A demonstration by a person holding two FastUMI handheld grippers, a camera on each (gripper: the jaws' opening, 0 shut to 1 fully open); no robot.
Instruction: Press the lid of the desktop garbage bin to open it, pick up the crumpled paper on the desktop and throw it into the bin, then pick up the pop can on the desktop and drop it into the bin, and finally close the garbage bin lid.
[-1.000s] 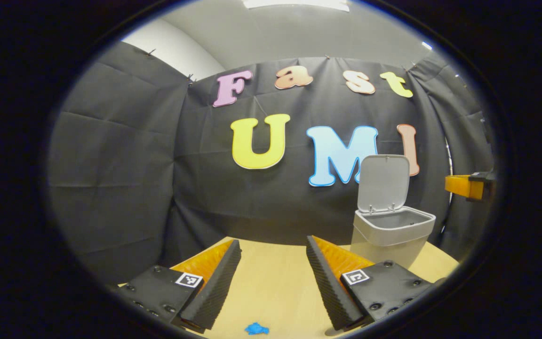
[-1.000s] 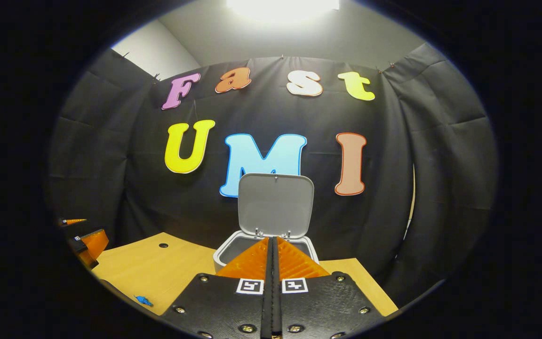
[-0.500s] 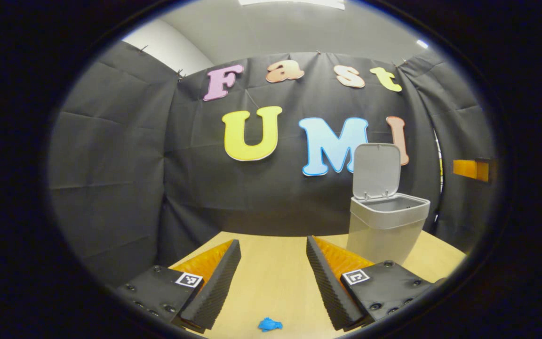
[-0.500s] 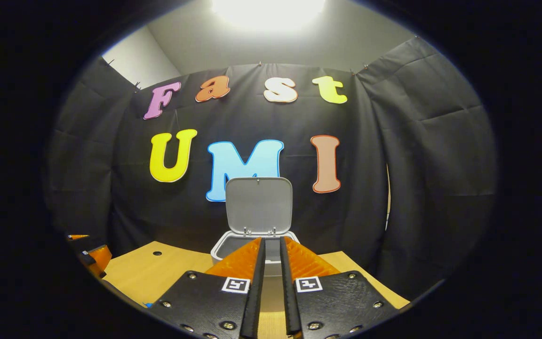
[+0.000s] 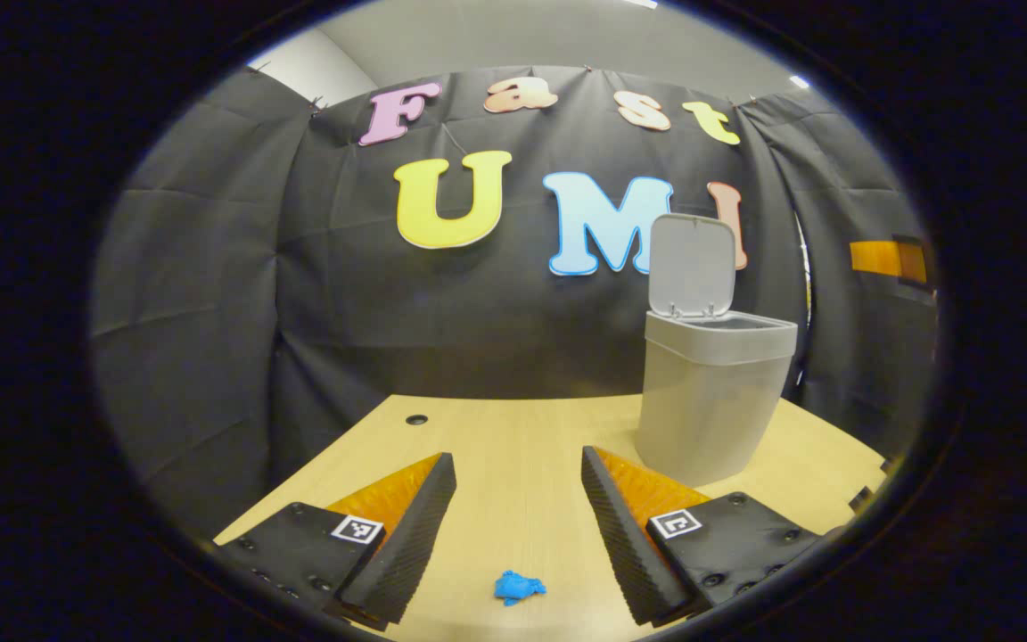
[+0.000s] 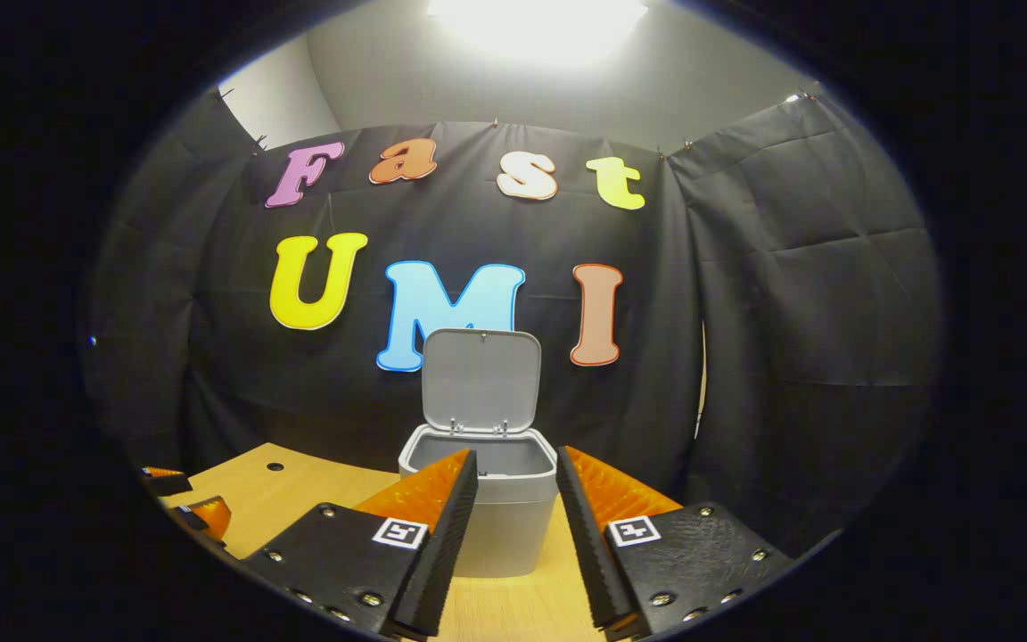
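With the bin (image 5: 711,392) lid (image 5: 692,266) up, both grippers hang wide open and empty over the counter (image 5: 513,446).
Next step, likely — lower the left gripper (image 5: 513,495) straddling the blue crumpled paper (image 5: 518,588), then close gently.

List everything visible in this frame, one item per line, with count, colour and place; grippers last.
garbage bin: one, light grey, standing on the table's right side, lid raised upright.
crumpled paper: one, blue, on the table near the left gripper's fingers.
table: one, light wood, with a small dark hole toward the back left.
left gripper: one, open, low over the table.
right gripper: one, open, facing the bin.
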